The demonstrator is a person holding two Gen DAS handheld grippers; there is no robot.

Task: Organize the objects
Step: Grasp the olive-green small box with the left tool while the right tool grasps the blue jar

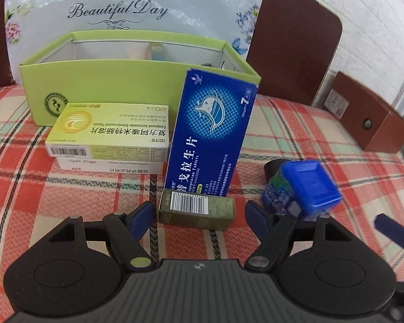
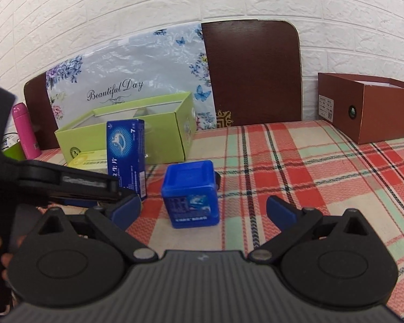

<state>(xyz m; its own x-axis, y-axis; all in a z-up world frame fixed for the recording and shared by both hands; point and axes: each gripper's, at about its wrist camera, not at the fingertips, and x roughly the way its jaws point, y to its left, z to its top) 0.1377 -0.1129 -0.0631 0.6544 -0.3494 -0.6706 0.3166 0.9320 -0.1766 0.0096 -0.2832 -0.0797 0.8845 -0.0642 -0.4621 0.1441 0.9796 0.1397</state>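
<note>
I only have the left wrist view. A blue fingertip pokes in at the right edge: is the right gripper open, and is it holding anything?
Observer: The right gripper is open and empty. The blue cube box stands between its spread fingers, with gaps on both sides.
Operator: Is there anything past the green box's left end?
Observer: A pink bottle stands upright beside the green box.
Operator: Is the brown box closed?
Observer: No, the brown box is open on top.
</note>
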